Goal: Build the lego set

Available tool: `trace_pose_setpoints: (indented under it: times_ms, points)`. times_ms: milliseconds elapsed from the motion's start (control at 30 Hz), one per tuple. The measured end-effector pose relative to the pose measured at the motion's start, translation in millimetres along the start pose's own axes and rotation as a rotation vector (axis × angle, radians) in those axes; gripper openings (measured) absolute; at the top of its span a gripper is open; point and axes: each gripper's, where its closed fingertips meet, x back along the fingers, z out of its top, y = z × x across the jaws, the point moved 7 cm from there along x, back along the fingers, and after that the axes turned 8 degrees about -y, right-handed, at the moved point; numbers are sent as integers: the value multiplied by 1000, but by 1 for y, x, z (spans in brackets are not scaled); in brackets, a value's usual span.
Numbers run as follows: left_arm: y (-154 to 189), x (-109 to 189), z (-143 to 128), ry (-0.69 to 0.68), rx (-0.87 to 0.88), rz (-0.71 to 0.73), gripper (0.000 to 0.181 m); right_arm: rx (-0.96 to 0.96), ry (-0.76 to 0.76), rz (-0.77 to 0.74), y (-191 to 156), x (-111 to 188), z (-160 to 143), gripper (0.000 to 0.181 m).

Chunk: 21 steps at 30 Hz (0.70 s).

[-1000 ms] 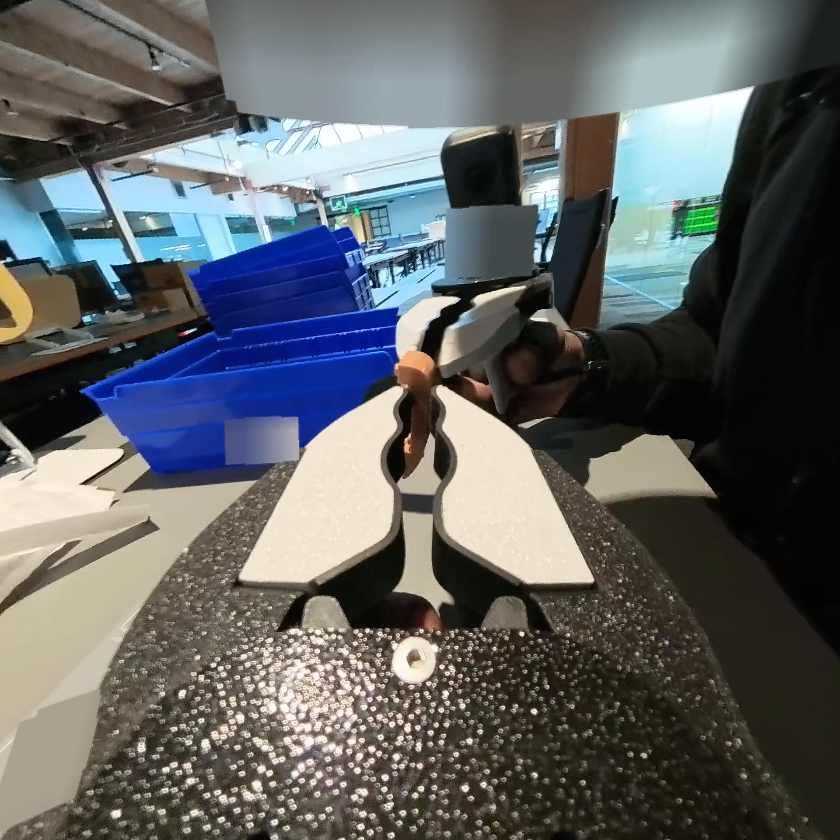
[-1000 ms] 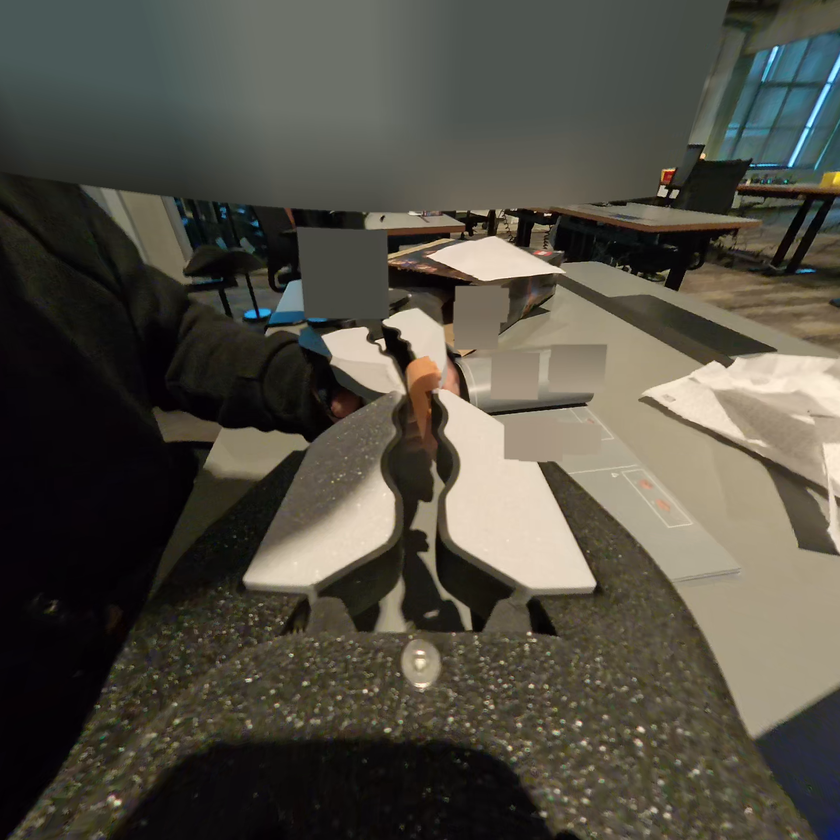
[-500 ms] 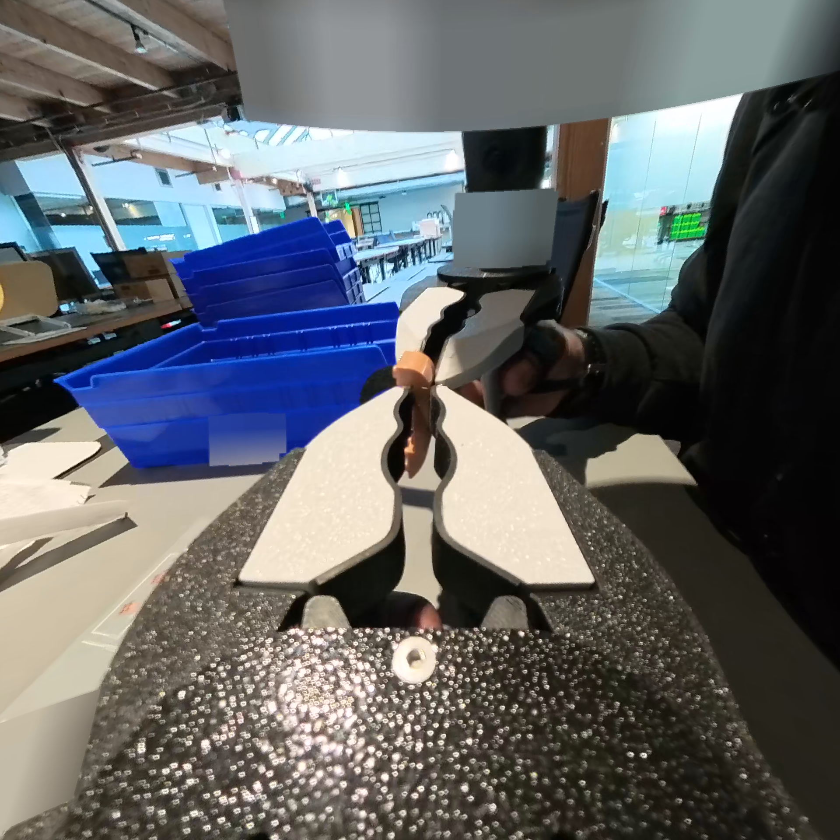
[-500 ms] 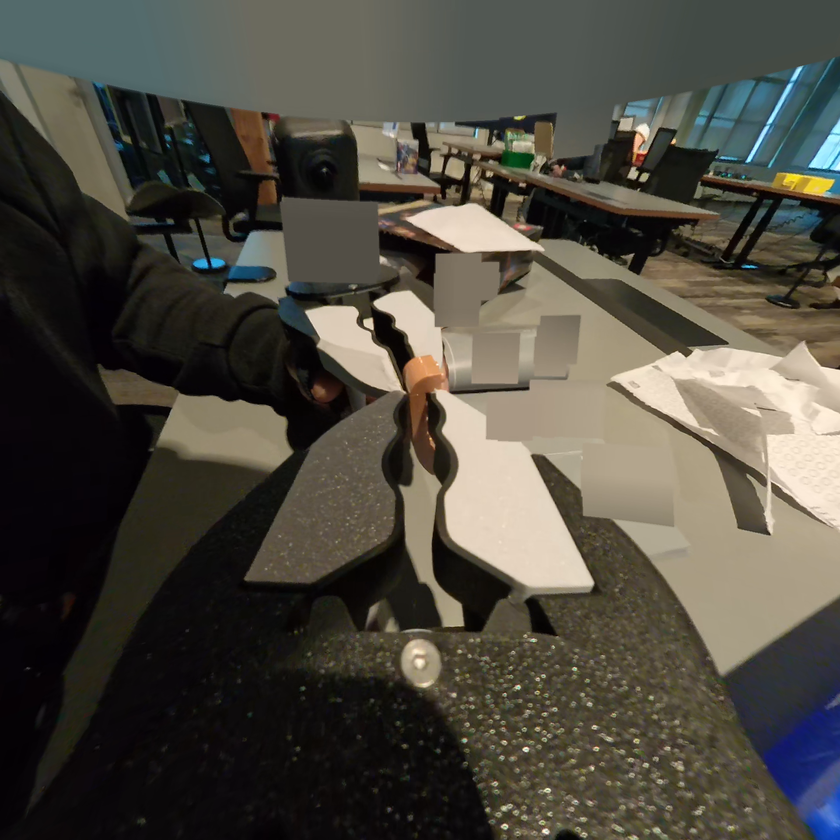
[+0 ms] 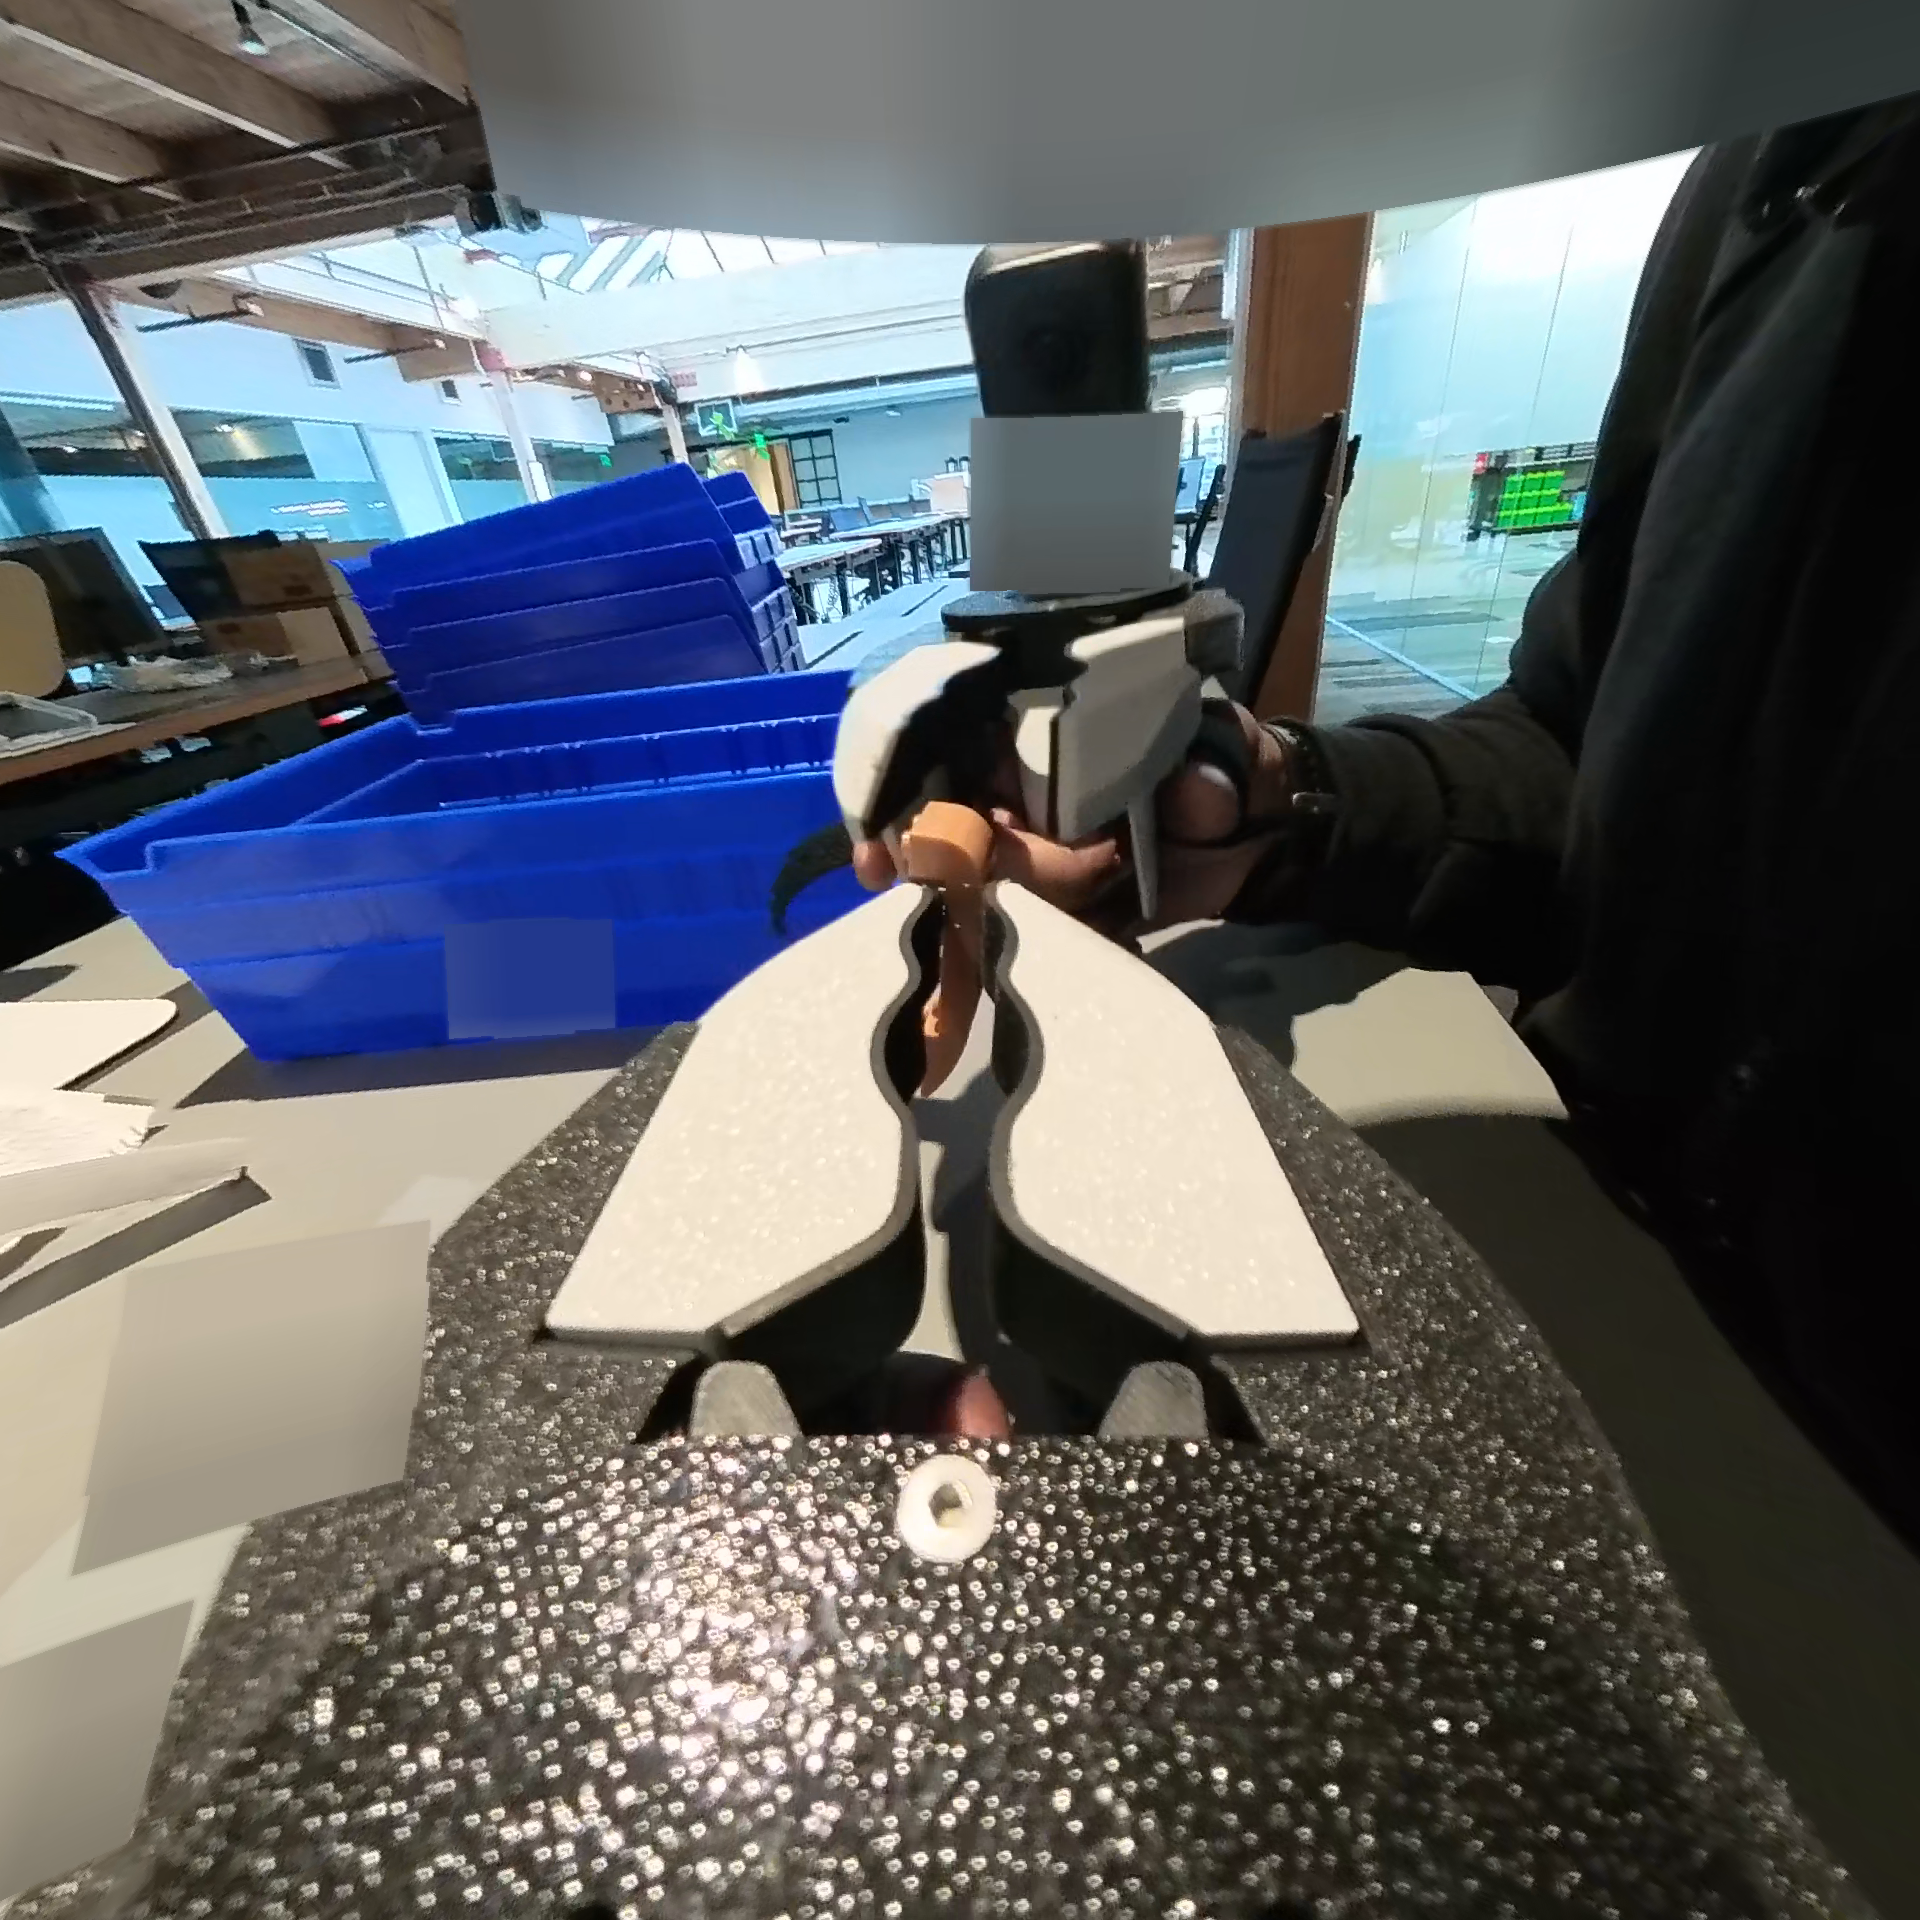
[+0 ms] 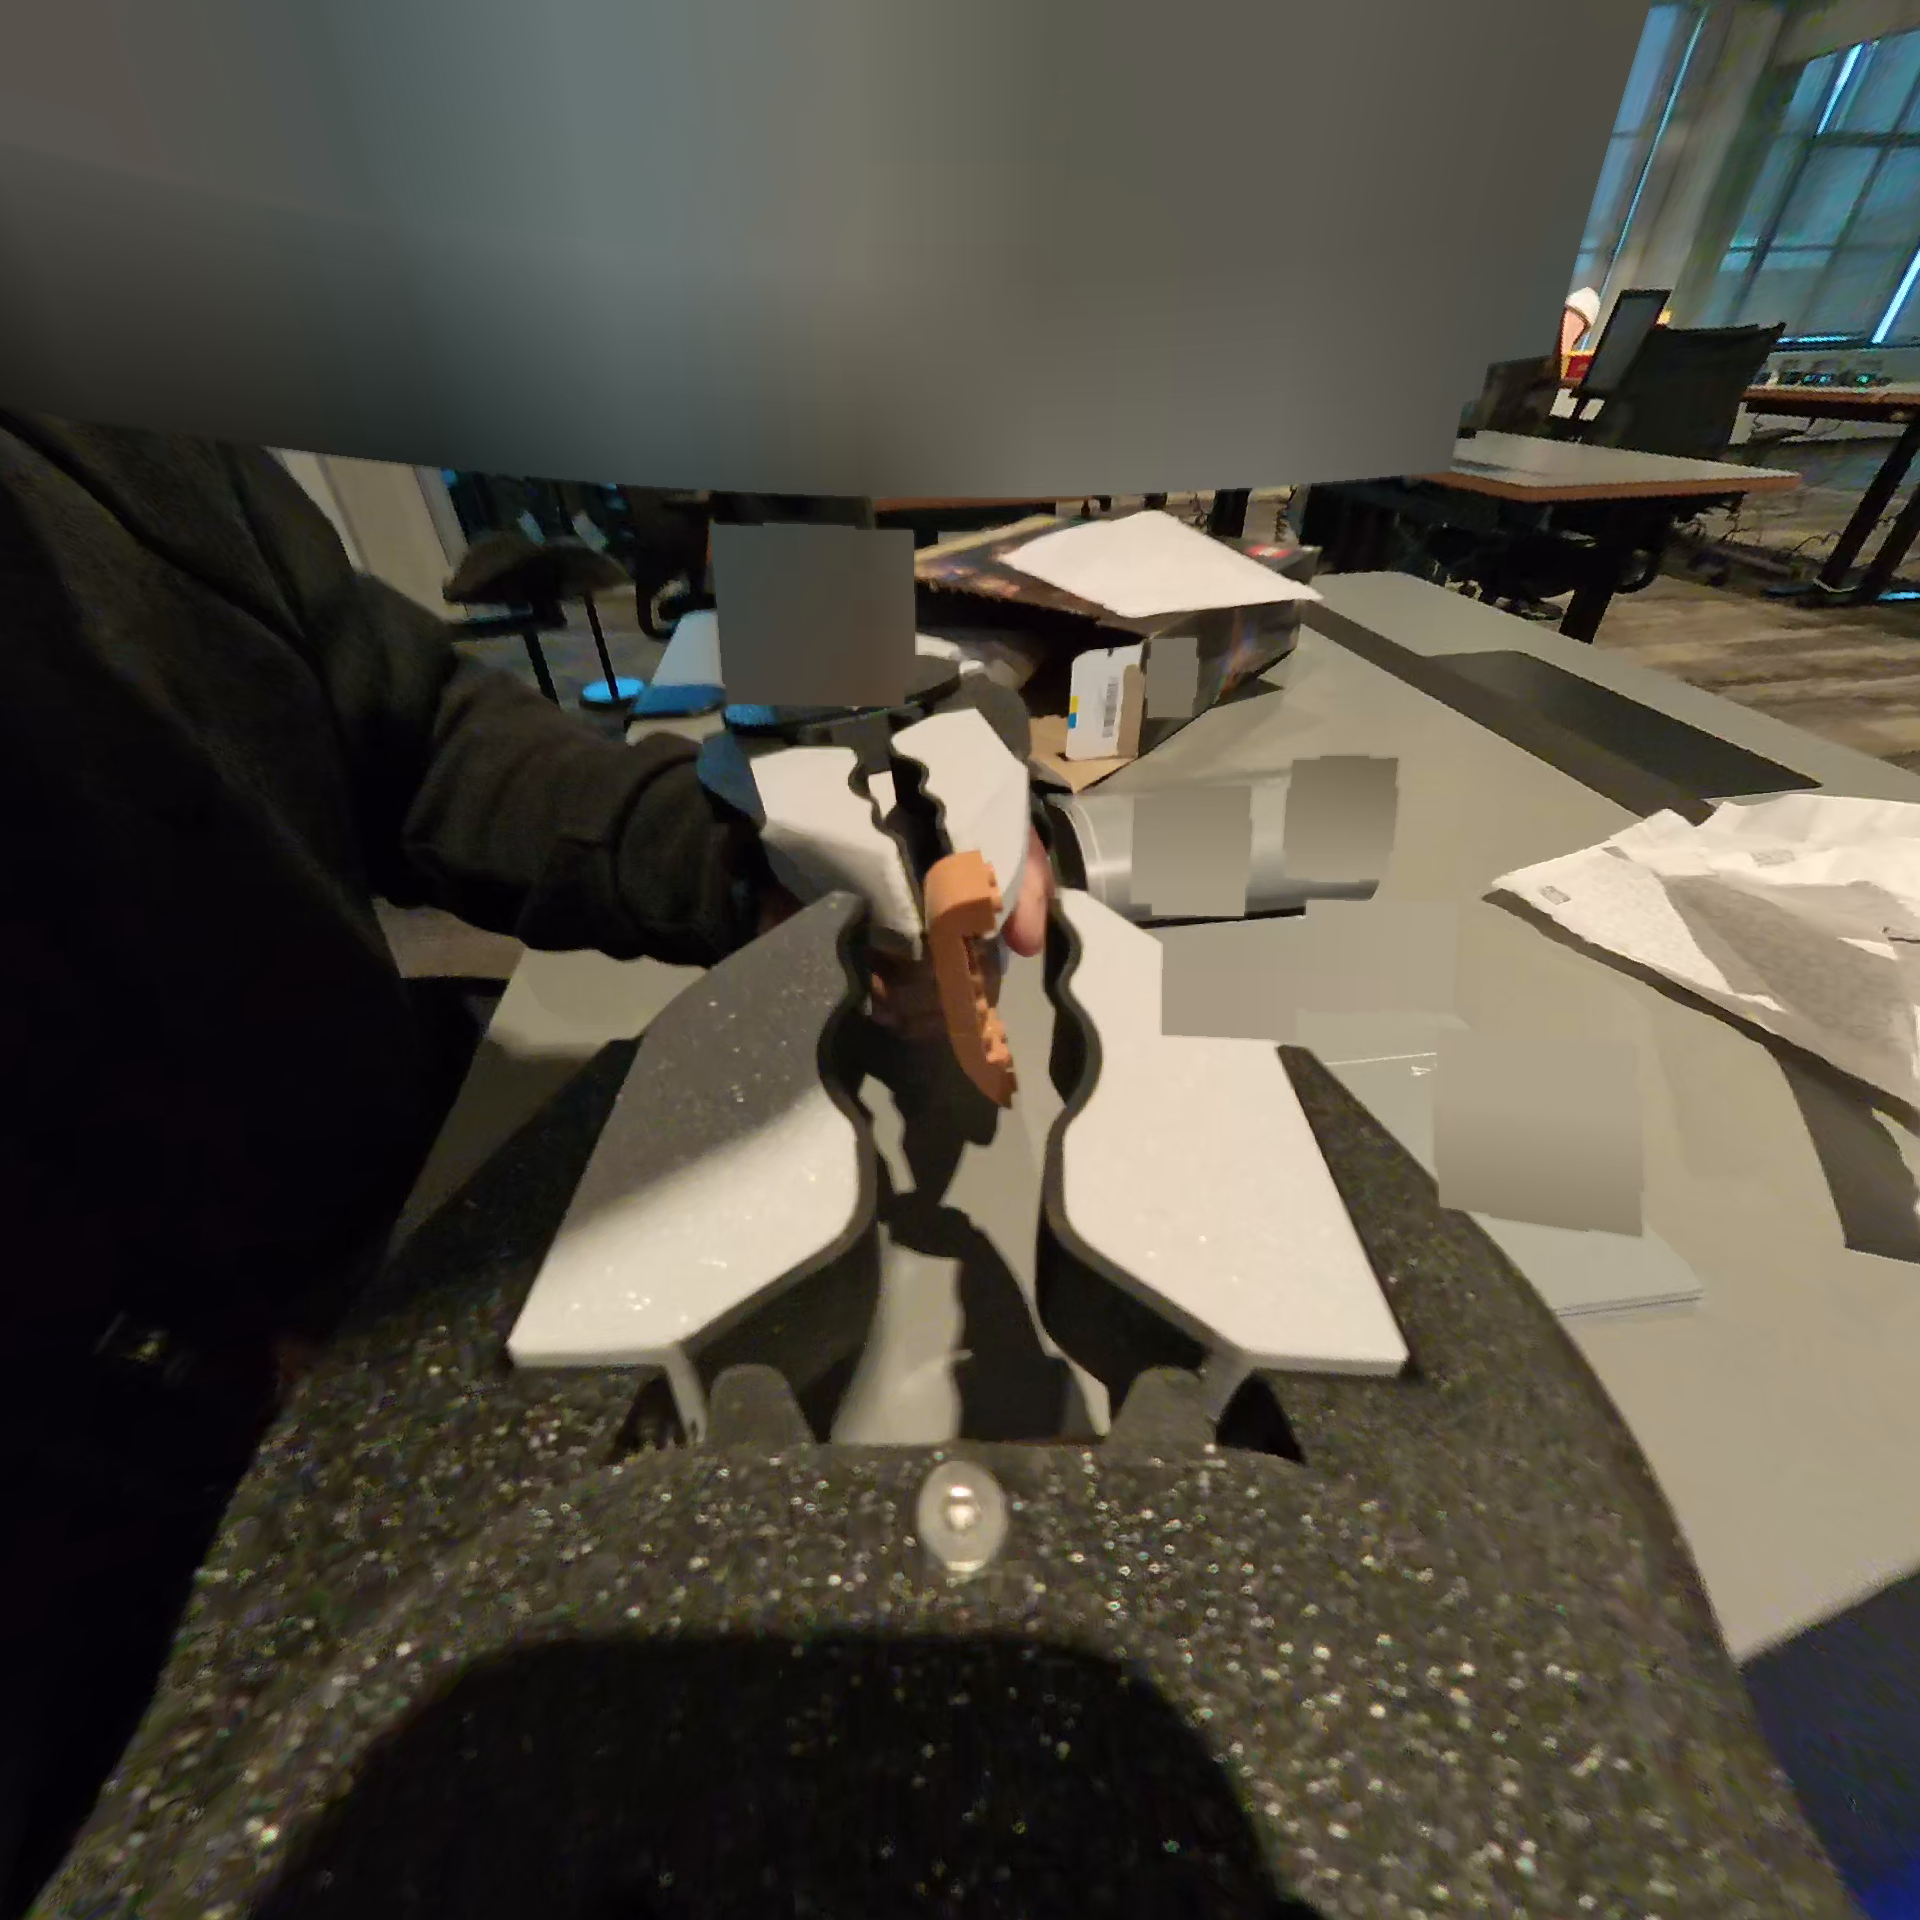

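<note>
A curved orange lego piece [image 5: 940,836] with studs is held up above the grey table [image 5: 1247,997]. My left gripper [image 5: 954,906] is shut on it, and the piece hangs down between the fingers. My right gripper [image 6: 964,914] faces it tip to tip and is open, with its fingers on either side of the orange piece [image 6: 966,977] and a gap on both sides. The right gripper's fingers [image 5: 1117,727] show spread apart in the left wrist view. The left gripper's fingers [image 6: 831,831] show pinching the top of the piece in the right wrist view.
Stacked blue bins [image 5: 468,831] stand on the table to the left. White paper sheets [image 6: 1714,935] lie at the right, and more [image 5: 83,1143] at the left. An open cardboard box [image 6: 1143,644] sits behind the grippers. A person's dark sleeve [image 5: 1455,810] is close by.
My right gripper has opened and let go of the orange piece. My left gripper keeps hold of it. Both views have shifted a little.
</note>
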Motion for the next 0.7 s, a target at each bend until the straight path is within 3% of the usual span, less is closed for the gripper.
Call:
trace_pose_setpoints:
  times_ms: [133,567,700]
  points:
    - [3,-2,-2,-21,1,-24,7,14,-19,-1,-2,-4,-1,14]
    - [5,-4,-4,-48,4,-50,6,4,-57,41,-3,-3,-3,12]
    - [6,-3,0,-18,24,-61,6,8,-9,29,-4,-2,0,13]
